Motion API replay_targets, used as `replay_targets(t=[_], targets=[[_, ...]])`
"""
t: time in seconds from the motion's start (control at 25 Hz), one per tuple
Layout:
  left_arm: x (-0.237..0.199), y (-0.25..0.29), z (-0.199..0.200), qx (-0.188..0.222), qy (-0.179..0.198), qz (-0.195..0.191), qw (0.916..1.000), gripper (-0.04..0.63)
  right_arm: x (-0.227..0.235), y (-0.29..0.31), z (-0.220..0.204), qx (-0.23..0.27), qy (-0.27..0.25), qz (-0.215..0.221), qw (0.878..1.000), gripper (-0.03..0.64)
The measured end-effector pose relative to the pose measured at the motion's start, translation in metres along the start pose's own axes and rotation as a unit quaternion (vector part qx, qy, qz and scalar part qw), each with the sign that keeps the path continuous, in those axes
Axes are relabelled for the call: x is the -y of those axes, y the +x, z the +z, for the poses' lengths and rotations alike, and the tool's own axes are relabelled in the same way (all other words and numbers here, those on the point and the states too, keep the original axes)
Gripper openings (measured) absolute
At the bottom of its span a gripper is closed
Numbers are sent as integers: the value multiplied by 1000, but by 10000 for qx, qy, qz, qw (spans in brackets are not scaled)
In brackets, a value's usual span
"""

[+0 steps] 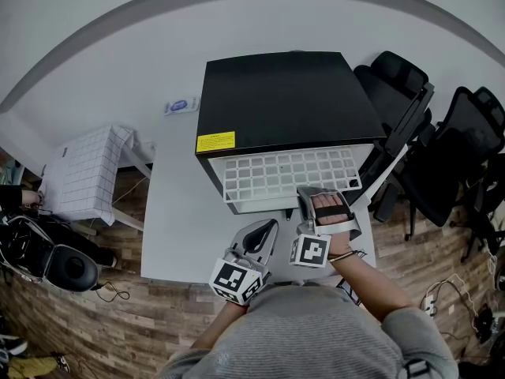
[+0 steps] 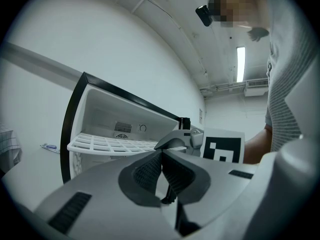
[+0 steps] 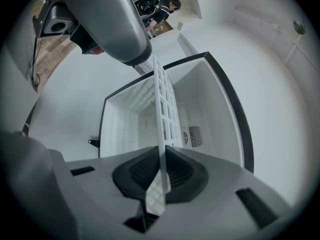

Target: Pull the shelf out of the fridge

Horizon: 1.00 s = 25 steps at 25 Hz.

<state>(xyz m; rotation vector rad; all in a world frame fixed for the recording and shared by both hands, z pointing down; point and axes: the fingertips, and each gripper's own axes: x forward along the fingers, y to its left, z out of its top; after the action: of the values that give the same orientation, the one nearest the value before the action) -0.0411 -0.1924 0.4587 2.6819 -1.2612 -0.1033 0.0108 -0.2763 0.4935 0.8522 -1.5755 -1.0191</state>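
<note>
Seen from the head view: a white table (image 1: 170, 212) stands on a wood-patterned floor (image 1: 158, 322) against a pale wall (image 1: 118, 54); black chairs (image 1: 442, 156) crowd its right side. On the table we see a black fridge (image 1: 280, 101) with its front open toward the person and a yellow label (image 1: 215, 142) at its top left corner. The white grid shelf (image 1: 276, 172) lies level and projects from the fridge's front over the table; the left gripper view shows its rear part within the white cavity. The right gripper (image 1: 322, 200) clamps the shelf's front edge near the right corner; in the right gripper view we see the grid pinched edge-on between the two dark pads. The left gripper (image 1: 268, 229) hovers over the table just beside the right one, short of the shelf; its jaws are closed together with nothing between them.
</note>
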Motion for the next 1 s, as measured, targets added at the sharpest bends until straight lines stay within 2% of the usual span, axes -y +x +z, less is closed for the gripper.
replay_targets(t=[1.0], targets=[[3,-7,-1,-12,18,-142,9999,11,-9,-25,3,-55,171,24,9998,32]])
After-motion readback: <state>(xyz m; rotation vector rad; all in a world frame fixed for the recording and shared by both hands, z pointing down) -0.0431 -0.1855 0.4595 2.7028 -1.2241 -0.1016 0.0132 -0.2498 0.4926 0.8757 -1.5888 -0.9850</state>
